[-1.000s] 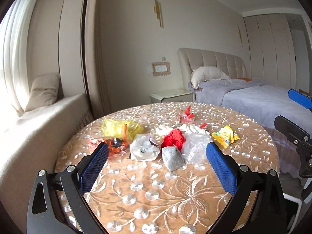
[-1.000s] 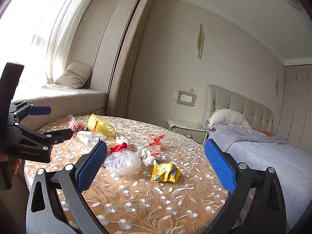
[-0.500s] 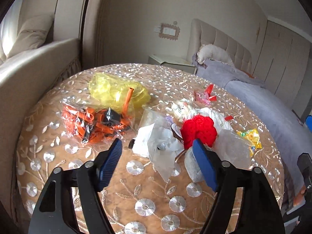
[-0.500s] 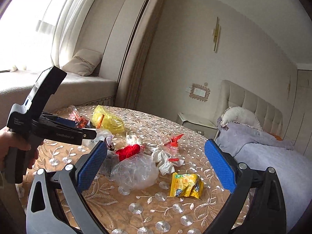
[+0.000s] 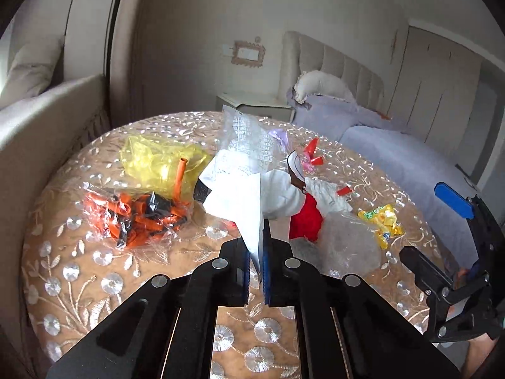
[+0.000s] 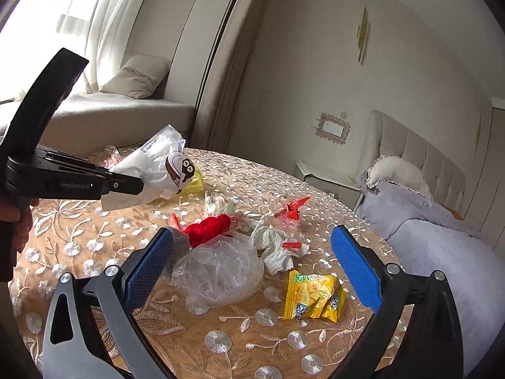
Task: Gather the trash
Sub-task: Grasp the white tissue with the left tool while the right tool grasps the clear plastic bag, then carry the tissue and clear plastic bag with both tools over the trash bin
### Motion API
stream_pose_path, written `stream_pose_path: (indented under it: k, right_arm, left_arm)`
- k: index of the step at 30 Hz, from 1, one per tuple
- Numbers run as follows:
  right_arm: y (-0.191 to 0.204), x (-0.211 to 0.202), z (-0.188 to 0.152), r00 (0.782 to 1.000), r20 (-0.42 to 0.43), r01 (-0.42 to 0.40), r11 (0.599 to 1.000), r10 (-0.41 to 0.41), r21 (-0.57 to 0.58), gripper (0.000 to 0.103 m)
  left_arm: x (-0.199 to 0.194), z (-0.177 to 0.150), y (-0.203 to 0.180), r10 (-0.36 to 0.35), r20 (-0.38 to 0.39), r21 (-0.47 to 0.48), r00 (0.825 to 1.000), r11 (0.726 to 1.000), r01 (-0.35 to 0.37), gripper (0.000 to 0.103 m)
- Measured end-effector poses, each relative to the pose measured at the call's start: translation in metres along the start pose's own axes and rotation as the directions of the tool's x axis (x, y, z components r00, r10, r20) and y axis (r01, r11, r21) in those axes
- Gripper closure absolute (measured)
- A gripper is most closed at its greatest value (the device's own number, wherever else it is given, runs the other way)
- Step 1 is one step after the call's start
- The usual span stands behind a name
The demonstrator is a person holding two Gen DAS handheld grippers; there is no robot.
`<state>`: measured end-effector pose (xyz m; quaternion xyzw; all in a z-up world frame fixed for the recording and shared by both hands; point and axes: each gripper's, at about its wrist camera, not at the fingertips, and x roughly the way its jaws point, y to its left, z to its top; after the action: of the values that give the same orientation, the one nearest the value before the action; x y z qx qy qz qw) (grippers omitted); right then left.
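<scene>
Left gripper I keep clamped on white crumpled plastic bag; right gripper gapes over clear bag.

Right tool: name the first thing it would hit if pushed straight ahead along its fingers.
Most likely the crumpled clear plastic bag, lying on the table between the open fingers of the right tool. The white tissue and red item sit just behind it; depth is hard to judge.
</scene>
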<state>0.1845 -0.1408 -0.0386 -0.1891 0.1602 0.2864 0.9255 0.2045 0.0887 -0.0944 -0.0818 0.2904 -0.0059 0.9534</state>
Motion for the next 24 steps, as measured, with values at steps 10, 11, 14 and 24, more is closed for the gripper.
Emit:
stream_pose_path:
  k: [10, 11, 14, 24]
  right_arm:
    - [0.017, 0.069, -0.014, 0.923, -0.353, -0.162, 0.987, 0.155, 0.01, 0.085]
    - [0.013, 0.068, -0.014, 0.922, -0.35, -0.161, 0.986, 0.163, 0.035, 0.089]
    - [0.005, 0.053, -0.01, 0.946, -0.293, -0.127, 0.99, 0.138, 0.056, 0.091]
    - [-0.035, -0.086, 0.026, 0.998, 0.067, 0.009, 0.996, -0.015, 0.086, 0.091]
  left_arm:
    - [-0.025, -0.002, -0.007, -0.03, 0.028, -0.005, 0.999, 1.0, 0.03, 0.098]
    - [-0.028, -0.002, -0.007, -0.03, 0.037, -0.004, 0.999, 1.0, 0.03, 0.098]
    - [-0.038, -0.003, -0.011, -0.036, 0.051, 0.008, 0.998, 0.999, 0.035, 0.098]
    - [-0.08, -0.009, -0.06, -0.126, 0.112, 0.082, 0.986, 0.99, 0.117, 0.098]
